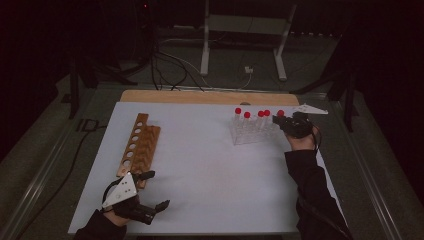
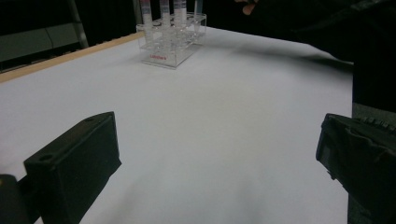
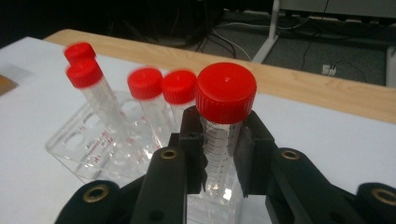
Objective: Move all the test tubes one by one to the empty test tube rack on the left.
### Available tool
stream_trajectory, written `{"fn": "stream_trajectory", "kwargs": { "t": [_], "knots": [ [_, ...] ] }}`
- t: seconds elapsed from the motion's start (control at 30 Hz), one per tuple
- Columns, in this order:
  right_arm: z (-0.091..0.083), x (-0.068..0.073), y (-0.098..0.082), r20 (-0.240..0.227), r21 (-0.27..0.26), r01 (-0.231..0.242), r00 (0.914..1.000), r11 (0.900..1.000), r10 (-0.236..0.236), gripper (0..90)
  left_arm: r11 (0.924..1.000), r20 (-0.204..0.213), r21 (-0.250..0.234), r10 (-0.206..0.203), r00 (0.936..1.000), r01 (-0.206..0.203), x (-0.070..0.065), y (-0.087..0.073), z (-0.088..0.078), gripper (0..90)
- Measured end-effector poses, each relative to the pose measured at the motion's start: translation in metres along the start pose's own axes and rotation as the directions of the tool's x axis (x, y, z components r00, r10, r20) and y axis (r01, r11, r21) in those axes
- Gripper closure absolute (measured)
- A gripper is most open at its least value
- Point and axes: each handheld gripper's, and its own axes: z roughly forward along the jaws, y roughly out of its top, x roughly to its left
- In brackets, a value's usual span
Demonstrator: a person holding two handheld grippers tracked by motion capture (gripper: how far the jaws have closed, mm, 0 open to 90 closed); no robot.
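A clear plastic rack [image 1: 250, 132] stands at the back right of the white table top [image 1: 210, 170], with several red-capped tubes [image 1: 247, 116] upright in it. My right gripper [image 1: 278, 120] is at the rack's right end, shut on one red-capped tube [image 3: 223, 140] just below its cap [image 3: 226, 91]. Whether that tube's foot sits in the rack [image 3: 84, 149] I cannot tell. The other tubes [image 3: 98, 100] lean beside it. My left gripper [image 1: 157, 190] rests near the front left corner, open with nothing between its jaws; in its own view the left gripper [image 2: 217, 154] faces the far rack [image 2: 170, 44].
A wooden rack [image 1: 137, 145] with a row of round holes lies along the table's left side, just beyond the left gripper. A wooden strip [image 1: 210, 97] borders the far edge. Cables and white stand legs [image 1: 205, 50] are on the floor behind.
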Motion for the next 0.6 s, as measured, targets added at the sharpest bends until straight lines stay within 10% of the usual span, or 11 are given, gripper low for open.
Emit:
{"fn": "stream_trajectory", "kwargs": {
  "t": [0.6],
  "knots": [
    [-0.039,0.033,0.038,-0.092,-0.007,0.110,0.9896,0.994,-0.110,75.1,0.9999,0.039,-0.009,-0.006,0.9992,0.007,-0.006,0.022,0.008,0.3]
  ]
}}
